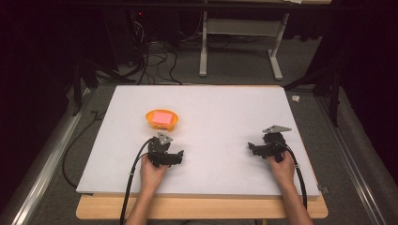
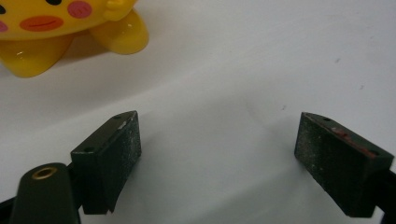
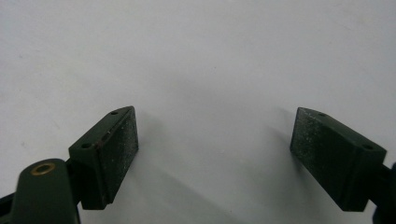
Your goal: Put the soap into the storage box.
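A yellow-orange bowl [image 1: 162, 120] shaped like a cartoon figure, with a pink block inside it, sits on the white board [image 1: 216, 117] left of centre. My left gripper [image 1: 164, 150] rests on the board just in front of the bowl, apart from it. In the left gripper view the bowl [image 2: 56, 32] shows pink cheeks and stubby feet at the top left, and my left gripper [image 2: 219, 123] stands open over bare board. My right gripper [image 1: 268, 146] lies at the board's right side; in its own view my right gripper [image 3: 212, 116] is open with nothing between the jaws.
The white board lies on a wooden table [image 1: 202, 208] whose edge shows in front. A person's hands and forearms come in from the bottom. Behind the table stand a white frame [image 1: 241, 42] and loose cables [image 1: 155, 61] on the floor.
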